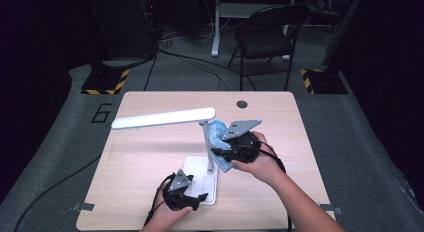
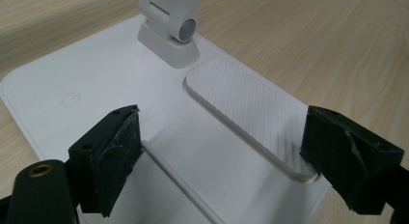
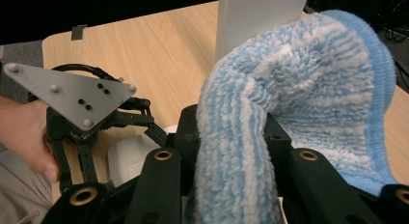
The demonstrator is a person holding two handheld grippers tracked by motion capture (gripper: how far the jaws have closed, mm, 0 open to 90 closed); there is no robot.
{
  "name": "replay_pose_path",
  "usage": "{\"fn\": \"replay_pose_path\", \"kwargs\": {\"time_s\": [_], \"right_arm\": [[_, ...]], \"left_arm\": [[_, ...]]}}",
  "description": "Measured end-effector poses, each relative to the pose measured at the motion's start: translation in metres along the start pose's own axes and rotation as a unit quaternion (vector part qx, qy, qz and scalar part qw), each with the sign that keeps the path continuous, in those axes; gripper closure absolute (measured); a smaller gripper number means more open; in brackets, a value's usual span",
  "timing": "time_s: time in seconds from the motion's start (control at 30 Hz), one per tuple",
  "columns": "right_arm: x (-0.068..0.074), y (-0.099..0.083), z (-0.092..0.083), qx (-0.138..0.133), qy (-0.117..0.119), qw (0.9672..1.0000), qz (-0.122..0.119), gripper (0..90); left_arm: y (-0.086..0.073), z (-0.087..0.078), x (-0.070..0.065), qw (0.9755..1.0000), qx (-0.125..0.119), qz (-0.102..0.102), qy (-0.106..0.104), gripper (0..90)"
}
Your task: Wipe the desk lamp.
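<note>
The work in hand is the wiping of a white desk lamp (image 1: pixel 200 142) with a blue fluffy cloth (image 1: pixel 219 137).

Right gripper (image 1: pixel 231 153): jaws closed tight on the cloth. In the right gripper view the cloth (image 3: pixel 289 118) bulges out from between the jaws and presses against the lamp's upright post (image 3: pixel 260 16). In the high view the cloth sits against the post (image 1: pixel 208 147), roughly at mid-height, below the joint with the lamp's long head (image 1: pixel 162 118).

Left gripper (image 1: pixel 192 201): jaws spread wide across the near corner of the lamp's flat base (image 2: pixel 96 89), one jaw on the base surface, the other at the edge of the ribbed pad (image 2: pixel 246 108). Whether the pads actually press on the base cannot be told; the gripper appears to steady the lamp rather than grasp it.

Progress, as judged: wiping of the post is in hand, with the cloth in contact partway up it. No dirt or streaks can be made out on any part of the lamp, so how much has been cleaned cannot be read from the surfaces. The lower post, the base and the head have no cloth on them at present and likely remain to be covered. The lamp stands upright on the wooden table (image 1: pixel 150 162), near its front edge.
</note>
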State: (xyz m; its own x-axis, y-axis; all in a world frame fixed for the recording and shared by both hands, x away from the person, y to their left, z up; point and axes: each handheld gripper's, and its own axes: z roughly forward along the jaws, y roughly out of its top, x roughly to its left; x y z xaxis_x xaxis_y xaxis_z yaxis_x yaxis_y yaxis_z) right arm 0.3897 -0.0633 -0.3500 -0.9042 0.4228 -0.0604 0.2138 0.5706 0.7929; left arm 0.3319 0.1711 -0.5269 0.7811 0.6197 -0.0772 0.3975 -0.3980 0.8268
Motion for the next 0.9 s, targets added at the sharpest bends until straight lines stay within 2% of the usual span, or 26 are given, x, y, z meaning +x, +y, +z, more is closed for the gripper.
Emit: {"fn": "replay_pose_path", "kwargs": {"time_s": [0.27, 0.5, 0.53, 0.57, 0.7, 0.77, 0.9], "right_arm": [[-0.002, -0.007, 0.004, -0.006, 0.012, 0.9999, 0.004, 68.0], [-0.004, -0.012, 0.008, -0.004, 0.014, 0.9999, 0.01, 68.0], [-0.003, -0.013, 0.009, -0.006, 0.008, 0.9998, 0.014, 67.9], [-0.004, -0.014, 0.009, -0.005, 0.015, 0.9998, 0.014, 67.9], [-0.004, -0.018, 0.012, -0.006, 0.011, 0.9996, 0.025, 67.8], [-0.005, -0.02, 0.014, -0.007, 0.011, 0.9997, 0.02, 67.8], [-0.006, -0.026, 0.019, -0.004, 0.011, 0.9996, 0.026, 67.7]], "left_arm": [[0.0, 0.0, 0.0, 1.0, 0.0, 0.0, 0.0, 14.2], [0.0, 0.0, 0.0, 1.0, 0.0, 0.0, 0.0, 14.2], [0.0, 0.0, 0.0, 1.0, 0.0, 0.0, 0.0, 14.2], [0.0, 0.0, 0.0, 1.0, 0.0, 0.0, 0.0, 14.2], [0.0, -0.001, 0.0, 1.0, 0.004, 0.001, -0.005, 14.2], [0.0, -0.001, 0.0, 1.0, 0.004, 0.001, -0.005, 14.2], [0.0, -0.001, 0.0, 1.0, 0.004, 0.001, -0.005, 14.2]]}}
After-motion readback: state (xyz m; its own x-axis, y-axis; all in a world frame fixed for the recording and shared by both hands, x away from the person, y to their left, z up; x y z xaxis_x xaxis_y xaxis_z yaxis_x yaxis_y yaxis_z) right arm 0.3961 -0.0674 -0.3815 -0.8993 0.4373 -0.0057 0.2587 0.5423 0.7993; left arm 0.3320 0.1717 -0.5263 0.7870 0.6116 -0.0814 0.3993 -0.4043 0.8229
